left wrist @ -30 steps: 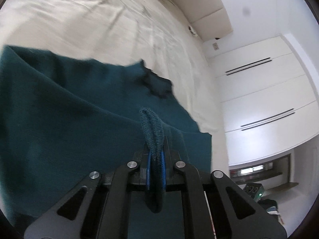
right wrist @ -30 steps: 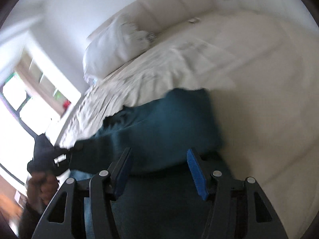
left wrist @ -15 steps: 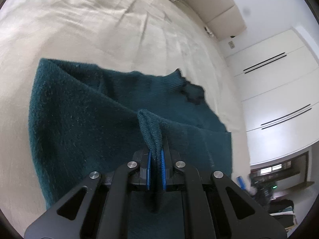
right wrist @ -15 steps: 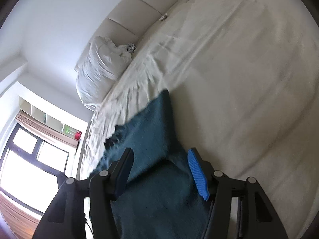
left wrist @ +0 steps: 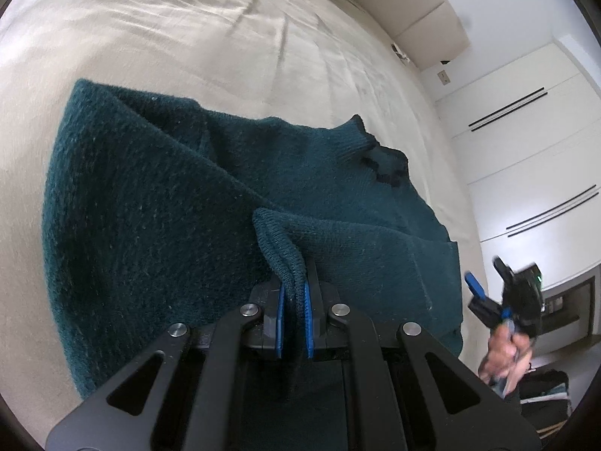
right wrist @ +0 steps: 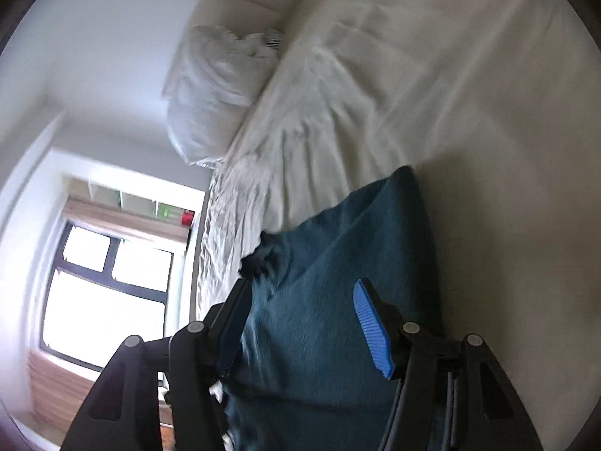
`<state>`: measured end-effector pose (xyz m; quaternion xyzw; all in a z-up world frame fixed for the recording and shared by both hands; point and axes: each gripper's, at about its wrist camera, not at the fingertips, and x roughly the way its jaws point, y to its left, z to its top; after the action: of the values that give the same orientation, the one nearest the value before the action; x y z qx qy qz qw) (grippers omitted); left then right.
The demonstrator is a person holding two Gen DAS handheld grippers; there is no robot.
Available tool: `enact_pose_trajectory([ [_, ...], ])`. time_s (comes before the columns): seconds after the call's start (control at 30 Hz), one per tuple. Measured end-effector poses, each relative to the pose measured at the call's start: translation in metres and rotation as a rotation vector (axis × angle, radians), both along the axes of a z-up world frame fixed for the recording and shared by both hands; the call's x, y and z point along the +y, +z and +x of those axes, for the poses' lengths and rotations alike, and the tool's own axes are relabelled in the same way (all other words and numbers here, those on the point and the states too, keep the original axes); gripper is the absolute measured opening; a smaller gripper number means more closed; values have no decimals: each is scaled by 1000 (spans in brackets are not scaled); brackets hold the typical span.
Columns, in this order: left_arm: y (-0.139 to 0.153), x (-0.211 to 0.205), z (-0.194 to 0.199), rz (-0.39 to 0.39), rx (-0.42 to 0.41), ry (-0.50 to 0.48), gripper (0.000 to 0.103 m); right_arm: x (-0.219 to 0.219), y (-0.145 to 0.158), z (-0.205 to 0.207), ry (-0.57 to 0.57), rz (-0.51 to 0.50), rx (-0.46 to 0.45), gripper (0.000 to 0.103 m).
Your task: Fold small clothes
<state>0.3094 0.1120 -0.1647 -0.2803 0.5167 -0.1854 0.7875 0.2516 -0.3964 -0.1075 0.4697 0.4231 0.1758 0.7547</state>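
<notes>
A dark teal knit sweater [left wrist: 169,206] lies partly folded on a cream bedsheet [left wrist: 188,30]. My left gripper [left wrist: 293,300] is shut on a ribbed edge of the sweater, which rises as a loop between the blue pads. My right gripper [right wrist: 304,323] is open and empty, held above the sweater [right wrist: 330,263]; it also shows in the left wrist view [left wrist: 499,300] at the right, off the sweater's edge, held by a hand. A darker collar [left wrist: 387,165] shows at the sweater's far side.
White pillows [right wrist: 214,90] and a padded headboard [left wrist: 413,18] lie at the bed's far end. White wardrobe doors [left wrist: 526,131] stand beside the bed. A window [right wrist: 105,293] is to the left in the right wrist view.
The left gripper has stayed shut on the ribbed edge while the view pulled back, showing more of the sweater. The right gripper stayed open and swung away to the sweater's right side.
</notes>
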Motion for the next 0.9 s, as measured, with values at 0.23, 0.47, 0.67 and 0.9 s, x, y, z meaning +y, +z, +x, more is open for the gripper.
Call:
enact_pose_trajectory([
  [0.23, -1, -2, -4, 10, -41, -10, 8, -15, -40, 38, 10, 75, 87, 58],
  [0.47, -5, 6, -7, -36, -50, -13, 8, -14, -42, 30, 97, 83, 76, 57],
  [0.67, -6, 14, -12, -68, -45, -9, 9, -5, -43, -12, 203, 136, 66, 57],
  [0.9, -3, 24, -27, -76, -58, -3, 9, -17, -50, -52, 197, 205, 47, 54],
])
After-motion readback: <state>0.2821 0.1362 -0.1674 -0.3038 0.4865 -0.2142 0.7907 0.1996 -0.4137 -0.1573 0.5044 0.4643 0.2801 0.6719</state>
